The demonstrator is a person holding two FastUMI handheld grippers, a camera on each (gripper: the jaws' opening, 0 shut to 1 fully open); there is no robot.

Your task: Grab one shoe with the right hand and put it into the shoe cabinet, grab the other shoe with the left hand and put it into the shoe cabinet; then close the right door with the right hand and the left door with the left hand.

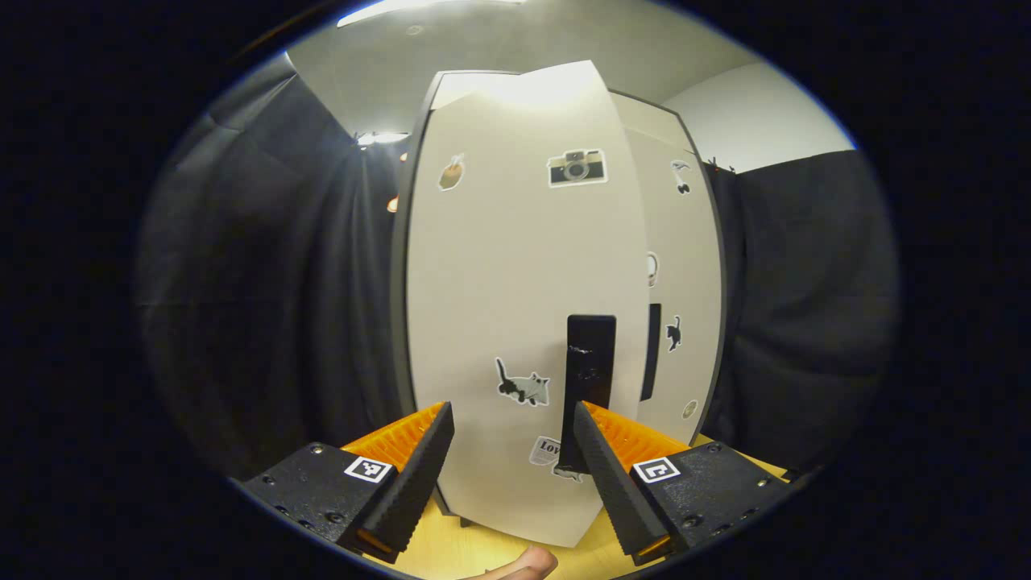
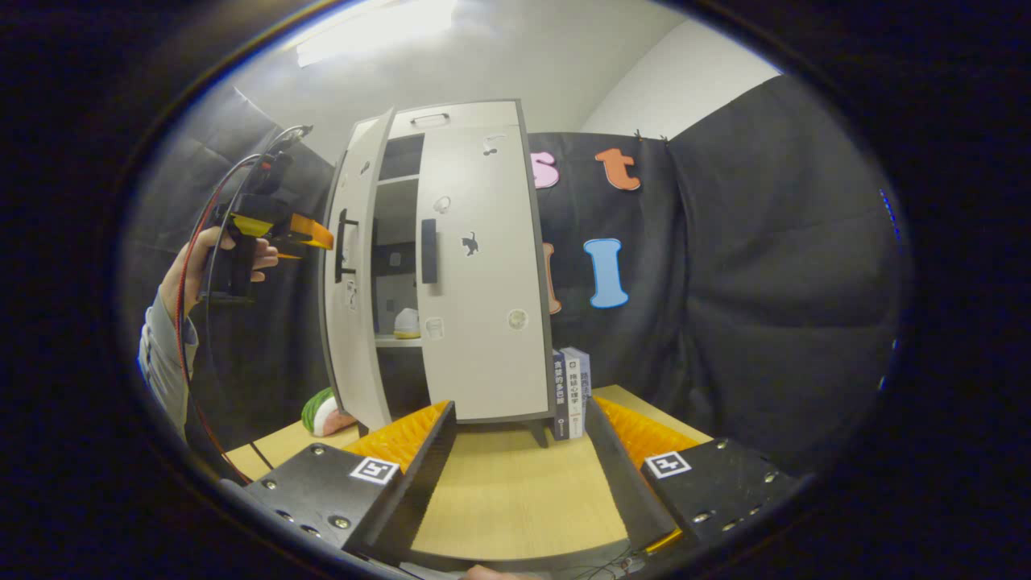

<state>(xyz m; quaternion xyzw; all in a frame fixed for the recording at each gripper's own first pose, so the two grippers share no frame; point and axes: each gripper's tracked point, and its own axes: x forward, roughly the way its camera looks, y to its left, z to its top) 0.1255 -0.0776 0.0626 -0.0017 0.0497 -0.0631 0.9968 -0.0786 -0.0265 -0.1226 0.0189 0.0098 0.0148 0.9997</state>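
Observation:
The white shoe cabinet's left door (image 1: 523, 282) stands close in front of my left gripper (image 1: 511, 411), which is open with nothing between its fingers. The door's black handle (image 1: 590, 362) rises just above the right finger. In the right gripper view the cabinet (image 2: 451, 121) stands on the table with its left door (image 2: 354, 322) ajar and its right door (image 2: 483, 282) shut. A white shoe (image 2: 407, 322) sits on a shelf in the gap. A hand holds the left gripper (image 2: 318, 238) at the ajar door's outer face. My right gripper (image 2: 519, 407) hangs open and empty over the table, well back from the cabinet.
Several upright books (image 2: 570, 391) stand against the cabinet's right side. A green, white and pink object (image 2: 322, 415) lies on the wooden table (image 2: 515, 491) behind the ajar door. Black cloth walls the booth on both sides. A fingertip (image 1: 523, 564) shows below the left gripper.

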